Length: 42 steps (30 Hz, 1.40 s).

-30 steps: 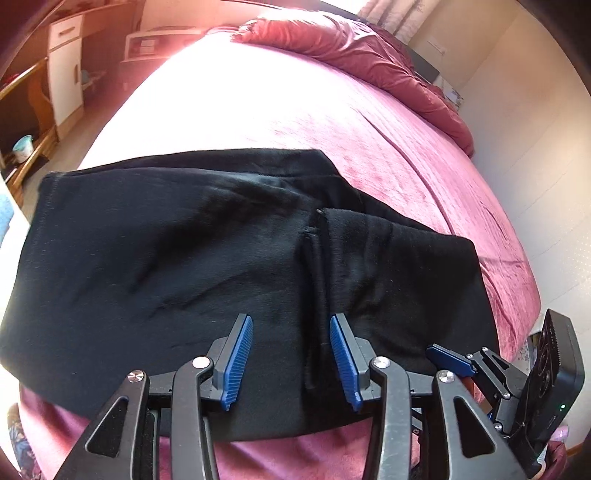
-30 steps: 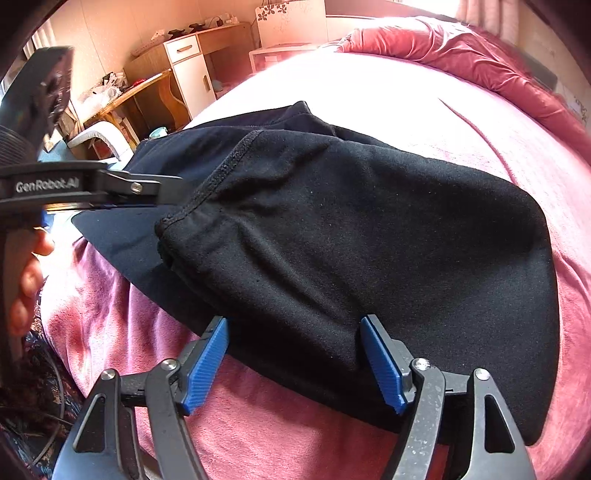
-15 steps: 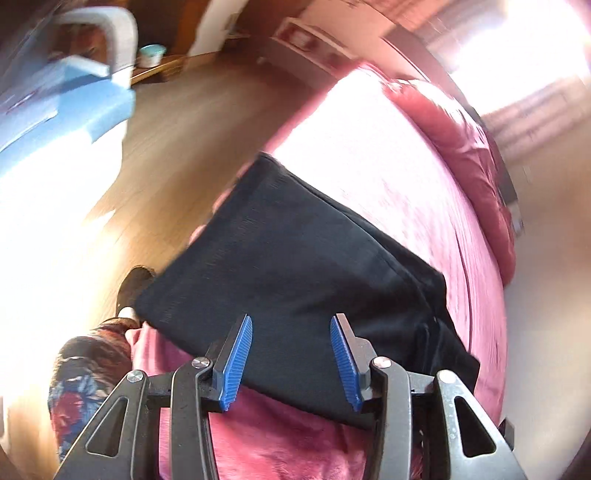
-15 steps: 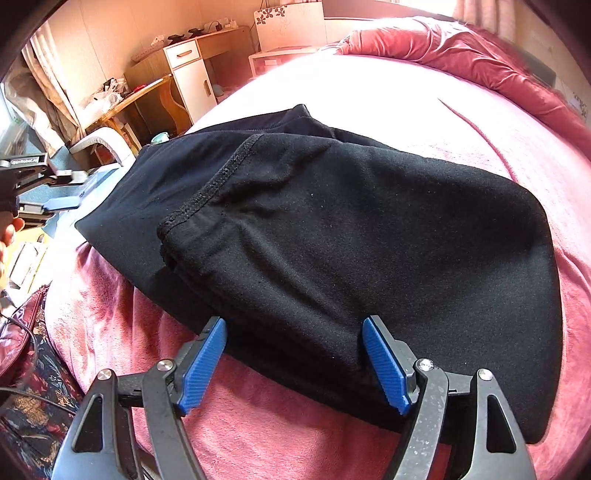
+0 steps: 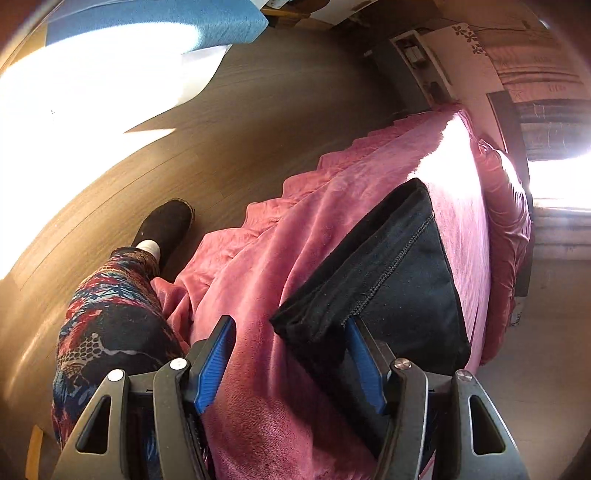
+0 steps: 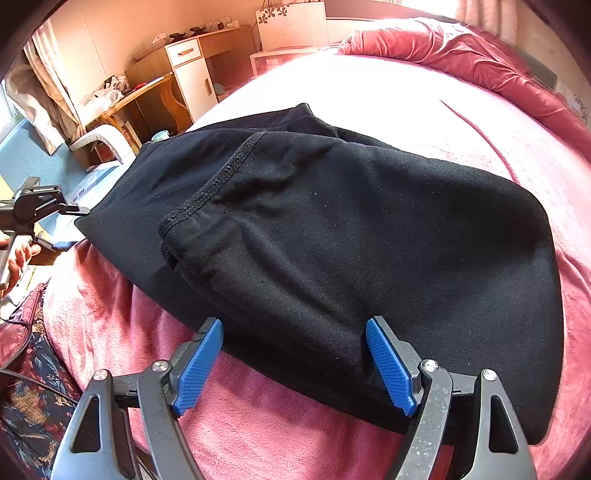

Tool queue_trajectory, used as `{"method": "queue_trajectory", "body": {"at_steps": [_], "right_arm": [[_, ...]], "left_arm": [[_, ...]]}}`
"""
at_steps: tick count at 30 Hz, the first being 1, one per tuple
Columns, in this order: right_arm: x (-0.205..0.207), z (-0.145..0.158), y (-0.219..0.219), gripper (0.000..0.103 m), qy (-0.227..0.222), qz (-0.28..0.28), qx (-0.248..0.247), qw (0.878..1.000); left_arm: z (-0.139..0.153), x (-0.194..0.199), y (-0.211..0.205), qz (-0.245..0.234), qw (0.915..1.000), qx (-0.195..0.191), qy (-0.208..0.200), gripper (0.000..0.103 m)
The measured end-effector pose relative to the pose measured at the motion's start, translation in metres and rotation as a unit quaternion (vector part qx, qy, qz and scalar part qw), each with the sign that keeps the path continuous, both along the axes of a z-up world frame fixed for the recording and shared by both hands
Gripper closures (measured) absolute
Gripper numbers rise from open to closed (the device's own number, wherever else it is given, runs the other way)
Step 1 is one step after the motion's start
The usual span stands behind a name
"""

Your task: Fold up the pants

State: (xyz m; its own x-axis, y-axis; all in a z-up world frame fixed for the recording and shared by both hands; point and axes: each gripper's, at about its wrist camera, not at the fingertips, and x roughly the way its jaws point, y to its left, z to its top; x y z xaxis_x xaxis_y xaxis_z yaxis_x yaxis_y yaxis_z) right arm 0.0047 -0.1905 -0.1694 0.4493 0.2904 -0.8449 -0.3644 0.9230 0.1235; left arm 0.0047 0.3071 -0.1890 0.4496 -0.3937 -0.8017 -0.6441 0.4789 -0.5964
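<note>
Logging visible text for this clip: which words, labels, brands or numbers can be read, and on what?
None can be read.
Left hand-held gripper, seen from the right wrist view: any marking is too small to read.
White board with flower prints: pattern only, no legible words.
Black pants: no label visible.

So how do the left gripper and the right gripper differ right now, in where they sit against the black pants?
The right gripper faces the long near edge of the black pants, fingers spread wide around it. The left gripper sits at the pants' corner by the side of the bed, with only its right finger against the fabric and pink cover between the fingers. The left gripper's view is tilted toward the floor; the right's is level across the bed. Both are open, gripping nothing.
</note>
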Motion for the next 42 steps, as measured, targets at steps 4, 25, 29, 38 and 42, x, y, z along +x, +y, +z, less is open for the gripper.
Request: {"method": "queue_trajectory", "body": {"at_steps": [4, 25, 29, 38, 42], "right_arm": [[0.0, 0.0, 0.001, 0.022, 0.0, 0.0, -0.001, 1.0], [0.003, 0.019, -0.021, 0.022, -0.001, -0.032, 0.055, 0.998], [0.007, 0.037, -0.043, 0.022, -0.002, -0.052, 0.12, 0.991], [0.052, 0.064, -0.049, 0.021, 0.052, -0.022, 0.31, 0.949], [0.081, 0.055, -0.026, 0.018, 0.1, -0.004, 0.351, 0.931]], "left_arm": [[-0.011, 0.007, -0.003, 0.0, 0.9999, -0.014, -0.006, 0.055], [0.125, 0.05, -0.108, -0.197, 0.9427, 0.051, -0.265, 0.091], [0.14, 0.056, -0.168, -0.294, 0.9075, 0.054, -0.295, 0.091], [0.134, 0.043, -0.253, -0.424, 0.8535, 0.067, -0.295, 0.091], [0.128, 0.036, -0.263, -0.44, 0.8475, 0.07, -0.288, 0.091]]}}
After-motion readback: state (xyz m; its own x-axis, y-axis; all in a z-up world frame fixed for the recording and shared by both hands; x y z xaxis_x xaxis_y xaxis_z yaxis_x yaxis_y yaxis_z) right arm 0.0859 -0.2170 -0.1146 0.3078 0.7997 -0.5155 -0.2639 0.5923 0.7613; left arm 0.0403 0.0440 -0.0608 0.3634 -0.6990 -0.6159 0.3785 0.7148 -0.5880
